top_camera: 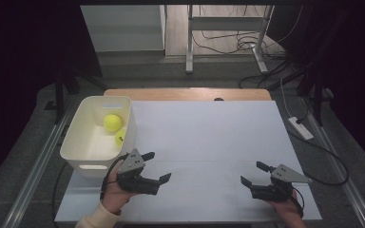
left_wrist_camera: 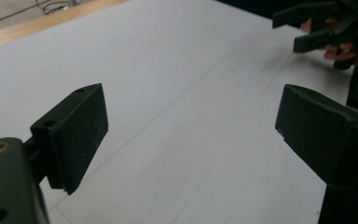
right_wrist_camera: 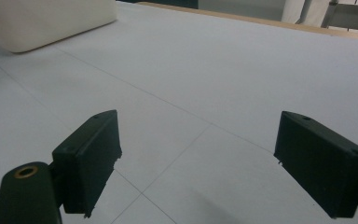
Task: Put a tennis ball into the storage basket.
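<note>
A white bin point(top_camera: 83, 159) stands at the left of the white table top point(top_camera: 209, 128), with two yellow-green balls point(top_camera: 112, 122) inside; the second ball point(top_camera: 120, 137) lies against the bin's right wall. My left gripper point(top_camera: 158, 166) hovers just right of the bin's front corner, held in a hand, jaws wide apart and empty. In the left gripper view its jaws point(left_wrist_camera: 191, 126) frame bare table. My right gripper point(top_camera: 253, 173) rests near the front right, open and empty. The right gripper view has its jaws point(right_wrist_camera: 198, 154) over bare table, with the bin point(right_wrist_camera: 46, 18) far off.
The table's wooden far edge point(top_camera: 185, 93) runs behind the white top. A power strip point(top_camera: 300, 127) and cables lie on the floor to the right. The other hand's gripper point(left_wrist_camera: 326, 28) appears at the top right of the left gripper view.
</note>
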Demonstrator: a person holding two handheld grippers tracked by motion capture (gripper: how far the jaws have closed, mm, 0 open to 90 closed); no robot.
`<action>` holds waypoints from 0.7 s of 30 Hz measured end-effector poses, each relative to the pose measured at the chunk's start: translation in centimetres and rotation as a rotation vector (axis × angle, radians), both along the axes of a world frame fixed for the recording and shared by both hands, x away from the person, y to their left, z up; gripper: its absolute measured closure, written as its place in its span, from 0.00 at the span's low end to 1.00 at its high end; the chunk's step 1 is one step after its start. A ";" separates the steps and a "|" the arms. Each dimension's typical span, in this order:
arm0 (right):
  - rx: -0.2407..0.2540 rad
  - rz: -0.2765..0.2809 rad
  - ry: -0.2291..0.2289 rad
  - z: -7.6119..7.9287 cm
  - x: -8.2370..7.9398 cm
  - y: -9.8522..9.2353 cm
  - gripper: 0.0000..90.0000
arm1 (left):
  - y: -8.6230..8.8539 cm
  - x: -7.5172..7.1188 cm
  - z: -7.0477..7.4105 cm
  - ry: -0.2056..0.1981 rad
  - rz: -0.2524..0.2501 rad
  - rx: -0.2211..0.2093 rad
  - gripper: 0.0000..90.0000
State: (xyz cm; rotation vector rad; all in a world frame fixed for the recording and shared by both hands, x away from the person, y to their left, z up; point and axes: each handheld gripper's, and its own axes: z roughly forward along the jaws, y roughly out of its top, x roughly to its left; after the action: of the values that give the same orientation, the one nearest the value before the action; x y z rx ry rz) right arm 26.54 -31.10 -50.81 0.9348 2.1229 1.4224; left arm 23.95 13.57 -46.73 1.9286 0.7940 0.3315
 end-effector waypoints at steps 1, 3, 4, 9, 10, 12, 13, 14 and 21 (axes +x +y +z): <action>0.000 0.002 0.001 0.0 0.0 0.0 0.16 | 0.0 0.0 0.0 0.000 0.000 0.000 0.11; 0.000 0.003 -0.001 0.0 0.0 0.0 0.16 | 0.4 -0.1 -1.4 0.015 0.016 0.015 0.11; 0.000 0.003 -0.001 0.0 0.0 0.0 0.16 | 0.4 -0.1 -1.4 0.015 0.016 0.015 0.11; -0.005 0.005 0.000 0.0 0.0 0.1 0.16 | 1.3 -0.5 -3.5 0.040 0.041 0.025 0.11; -0.006 0.005 0.000 0.0 0.0 0.1 0.16 | 1.6 -0.7 -4.1 0.042 0.052 0.030 0.11; -0.005 0.005 0.000 0.0 0.0 0.1 0.16 | 2.0 -0.8 -4.4 0.041 0.059 0.029 0.11; -0.006 0.005 0.001 0.0 0.0 0.1 0.16 | 2.1 -0.9 -4.5 0.039 0.064 0.029 0.11; -0.007 0.007 0.002 0.0 0.0 0.2 0.16 | 2.3 -1.0 -4.5 0.035 0.066 0.033 0.11; -0.002 0.034 -0.001 -0.1 -0.2 0.3 0.16 | 3.3 -1.4 -5.0 0.032 0.084 0.027 0.11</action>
State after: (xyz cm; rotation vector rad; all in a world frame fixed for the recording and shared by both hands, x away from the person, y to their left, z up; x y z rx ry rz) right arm 26.35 -30.81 -50.90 0.9011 2.1487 1.4363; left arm 22.51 16.86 -51.69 1.9335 0.8974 0.3650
